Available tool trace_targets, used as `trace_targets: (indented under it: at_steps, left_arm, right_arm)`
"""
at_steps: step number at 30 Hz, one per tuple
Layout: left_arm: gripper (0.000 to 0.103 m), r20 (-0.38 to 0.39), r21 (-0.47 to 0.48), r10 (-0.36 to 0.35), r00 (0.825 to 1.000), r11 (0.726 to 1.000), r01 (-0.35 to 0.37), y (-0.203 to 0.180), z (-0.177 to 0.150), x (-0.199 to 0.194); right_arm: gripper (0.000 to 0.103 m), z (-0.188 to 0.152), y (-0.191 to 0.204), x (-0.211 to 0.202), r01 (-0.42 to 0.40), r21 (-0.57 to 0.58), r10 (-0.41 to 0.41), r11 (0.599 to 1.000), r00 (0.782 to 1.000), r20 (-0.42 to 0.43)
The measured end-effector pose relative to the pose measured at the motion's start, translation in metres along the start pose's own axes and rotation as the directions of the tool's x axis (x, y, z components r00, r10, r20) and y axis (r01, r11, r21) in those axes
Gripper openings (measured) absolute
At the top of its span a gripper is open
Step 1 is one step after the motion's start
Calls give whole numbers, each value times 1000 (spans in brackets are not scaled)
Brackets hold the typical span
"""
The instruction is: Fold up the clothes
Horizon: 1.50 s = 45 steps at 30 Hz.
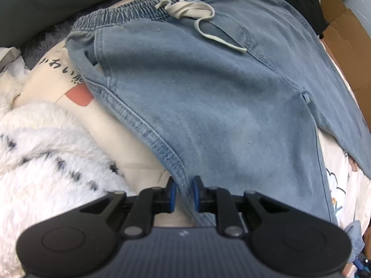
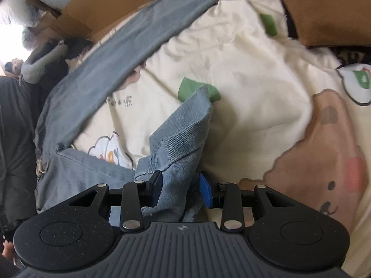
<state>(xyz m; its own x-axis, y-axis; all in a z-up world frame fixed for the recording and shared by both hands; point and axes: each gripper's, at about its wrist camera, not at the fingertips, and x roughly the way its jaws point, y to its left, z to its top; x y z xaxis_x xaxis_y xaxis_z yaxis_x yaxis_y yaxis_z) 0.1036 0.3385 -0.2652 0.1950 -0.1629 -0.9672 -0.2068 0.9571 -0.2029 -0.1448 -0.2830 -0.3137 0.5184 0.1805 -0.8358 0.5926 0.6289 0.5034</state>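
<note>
Spread across a cream printed bedsheet (image 2: 231, 53) with cartoon bears and green patches: light blue denim trousers (image 1: 208, 97), soft and faded, stitched seams along the side. Long axis running away from the left view, elastic gathered waistband (image 1: 129, 11) at the far end with a cream drawstring (image 1: 185, 7) knotted loosely. One leg stretched diagonally in the right view, the other bunched near. Fluffy white blanket (image 1: 41, 143) at the left, brown cardboard (image 2: 324, 7) beyond. Left gripper (image 1: 184, 193) narrow, pinching the trouser seam edge. Right gripper (image 2: 180, 191) half apart, crumpled leg hem filling the gap between its blue pads.
</note>
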Motion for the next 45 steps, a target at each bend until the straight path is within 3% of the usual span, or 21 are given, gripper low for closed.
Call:
trace_targets:
  at_steps: [5,13,17,21,29,35,36,37,38,45]
  left_arm:
    - [15,-5,1,2,1000,1000,-2,-2,-3,6]
    - [18,-11,-12,-4,1000,1000,4,1,-7,11]
    - [20,-10,-11,2,1000,1000,-3,0,-6,13]
    - [23,-9,-8,22,1000,1000,-22,-2,-5,16]
    - [30,-11,18,32,999,999,-32,-8,-3,20]
    - [30,-5,19,26,1000,999,-26,-6,-5,20]
    - [30,-3,19,24,1000,1000,-24,-6,-6,19]
    - [30,0,20,22,1000,1000,-21,-5,-7,19]
    - [29,2,19,20,1000,1000,-20,-5,-7,19]
    - [28,5,-10,9,1000,1000,-9,0,-9,21]
  right_arm:
    - [41,-12,-26,-18,10,85,-14,996,999,41]
    - [41,-30,-58,18,-21,267,25,963,1000,-14]
    - [41,-33,-67,33,-102,375,105,922,994,12]
    - [41,-37,-73,53,-132,449,154,884,988,-13]
    - [40,-47,-88,79,-244,620,300,746,954,15]
    - [40,-45,-88,82,-271,659,315,702,948,53]
    - [34,-45,-87,81,-274,658,311,701,948,63]
    - [20,-44,-85,77,-273,645,301,713,951,70]
    - [15,-42,-82,74,-272,628,293,729,953,73]
    - [3,-28,-63,23,-239,498,215,834,971,106]
